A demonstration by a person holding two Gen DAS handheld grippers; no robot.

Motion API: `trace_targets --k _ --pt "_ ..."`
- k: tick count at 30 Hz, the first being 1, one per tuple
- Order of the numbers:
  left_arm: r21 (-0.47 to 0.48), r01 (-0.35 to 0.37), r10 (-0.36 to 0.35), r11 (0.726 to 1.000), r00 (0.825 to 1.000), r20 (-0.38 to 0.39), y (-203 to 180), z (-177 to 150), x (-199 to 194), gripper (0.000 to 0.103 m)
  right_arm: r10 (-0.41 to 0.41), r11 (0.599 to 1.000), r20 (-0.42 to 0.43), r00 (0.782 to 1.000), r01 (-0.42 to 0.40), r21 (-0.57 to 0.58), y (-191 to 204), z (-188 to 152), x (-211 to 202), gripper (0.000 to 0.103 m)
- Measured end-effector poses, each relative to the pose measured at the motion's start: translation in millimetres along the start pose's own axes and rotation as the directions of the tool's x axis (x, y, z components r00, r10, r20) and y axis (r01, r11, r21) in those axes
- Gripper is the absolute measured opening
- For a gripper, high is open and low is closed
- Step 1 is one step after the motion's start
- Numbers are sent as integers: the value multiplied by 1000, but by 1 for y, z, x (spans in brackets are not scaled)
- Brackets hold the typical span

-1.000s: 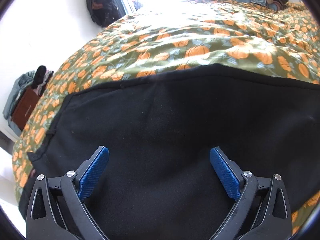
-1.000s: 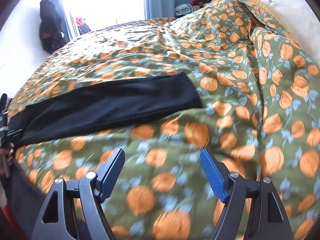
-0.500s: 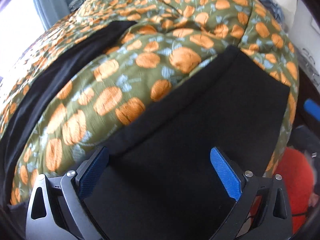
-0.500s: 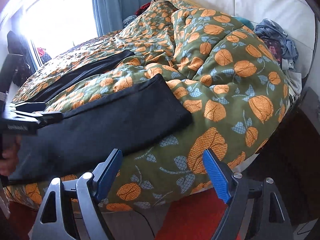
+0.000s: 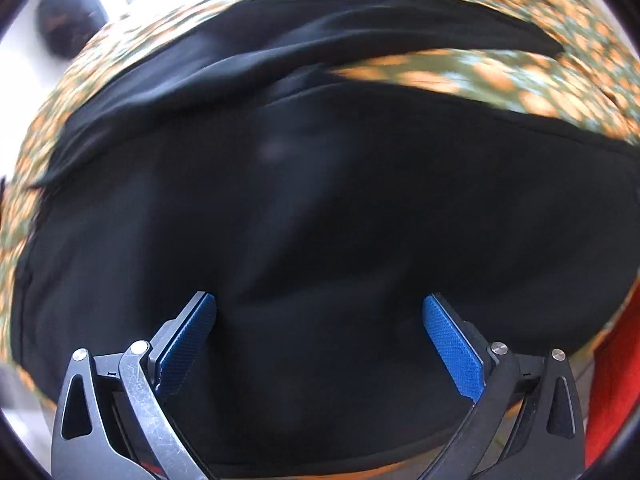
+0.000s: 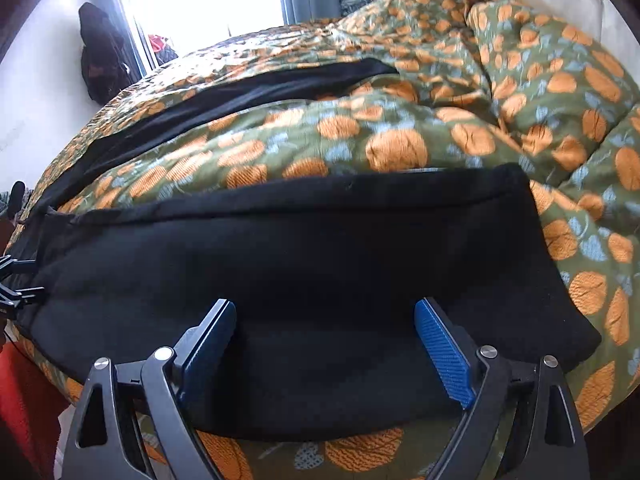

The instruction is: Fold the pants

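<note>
I am opening my right tool (image 6: 324, 344) wide over the near pants (image 6: 300, 264) leg, left tool (image 5: 320, 344) also wide, ready to grab.

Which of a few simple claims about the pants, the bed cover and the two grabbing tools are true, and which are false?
1. The pants are black. True.
2. The pants lie on a plain white sheet. False: they lie on a green duvet printed with orange fruit.
3. The two legs lie apart, with a strip of duvet showing between them. True.
4. The right gripper is clamped shut on the fabric. False: its jaws are opening, standing wide over the near leg, pads not pressing on it.
5. The left gripper holds a folded towel. False: its jaws stand wide apart over the pants, holding nothing.
</note>
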State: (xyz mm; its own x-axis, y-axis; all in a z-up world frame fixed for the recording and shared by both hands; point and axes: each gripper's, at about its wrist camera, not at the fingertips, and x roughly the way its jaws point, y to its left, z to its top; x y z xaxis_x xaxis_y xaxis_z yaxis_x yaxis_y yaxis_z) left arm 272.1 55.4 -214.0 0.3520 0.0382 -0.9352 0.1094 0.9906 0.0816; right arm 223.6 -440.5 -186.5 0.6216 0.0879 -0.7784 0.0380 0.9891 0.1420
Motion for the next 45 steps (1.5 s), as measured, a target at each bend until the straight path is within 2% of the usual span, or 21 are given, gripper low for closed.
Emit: trace_targets --k 2,4,5,6,9,12,14,16,17,18,19,21,23,27,29,31,34,36,38,42,45 --pt "-161 -18 18 987 1000 0 65 -9 -2 103 -19 1000 12 1000 19 -18 5 -5 2 93" --pt "-283 -140 136 949 990 -34 100 -5 -13 102 -30 999 31 999 30 -25 9 -8 3 97" --pt "-325 -146 146 934 989 -22 108 5 -21 101 -28 999 40 999 29 -22 9 -8 4 98" --pt "-347 -78 95 935 995 32 110 19 -31 101 -28 999 53 998 29 -23 9 -10 5 100" --pt "-261 66 -19 963 984 179 85 90 -47 102 -37 998 95 995 41 -37 12 -15 7 103" --pt "-86 56 -34 995 969 243 40 169 -26 102 -38 999 111 993 42 -30 13 -15 7 103" --pt "-18 -44 47 999 982 180 33 205 19 102 -35 999 112 993 39 -26 12 -14 7 103" --pt "-50 -161 163 986 986 25 53 218 76 103 -35 999 113 993 39 -27 13 -15 7 103" --pt "-109 -162 159 981 987 -40 80 215 95 103 -36 999 114 993 39 -27 13 -15 7 103" --pt "-198 -87 83 976 996 -31 105 211 98 103 -35 999 116 993 38 -28 12 -15 7 103" --pt "-272 -85 82 959 996 -21 125 206 90 103 -34 999 119 992 37 -29 12 -15 7 103" --pt "-326 -199 196 924 980 -43 144 203 72 102 -29 999 128 991 34 -33 12 -16 7 103" --pt "-324 -208 215 923 977 -15 144 203 52 102 -28 999 140 990 34 -40 13 -17 7 103" --pt "-192 -96 110 977 992 63 97 218 32 102 -26 999 151 988 33 -41 13 -18 7 103" --pt "-132 -99 106 986 993 42 81 228 56 102 -24 999 154 988 31 -40 13 -18 6 103" --pt "-148 -200 188 969 978 -89 84 229 92 103 -22 999 155 988 29 -42 13 -18 6 103" --pt "-238 -200 199 950 980 -27 57 239 71 99 -15 999 156 988 22 -44 12 -19 5 103" --pt "-111 -123 132 986 988 77 2 252 47 99 -15 999 163 986 23 -47 12 -20 5 103" --pt "21 -137 133 990 983 129 -58 264 41 102 -13 999 175 985 22 -49 12 -22 4 103" --pt "68 -118 114 991 991 64 -148 278 81 99 -9 998 174 985 18 -54 12 -22 4 103" --pt "135 0 -14 991 995 98 -248 271 73 101 -6 998 173 985 16 -55 12 -22 3 103"
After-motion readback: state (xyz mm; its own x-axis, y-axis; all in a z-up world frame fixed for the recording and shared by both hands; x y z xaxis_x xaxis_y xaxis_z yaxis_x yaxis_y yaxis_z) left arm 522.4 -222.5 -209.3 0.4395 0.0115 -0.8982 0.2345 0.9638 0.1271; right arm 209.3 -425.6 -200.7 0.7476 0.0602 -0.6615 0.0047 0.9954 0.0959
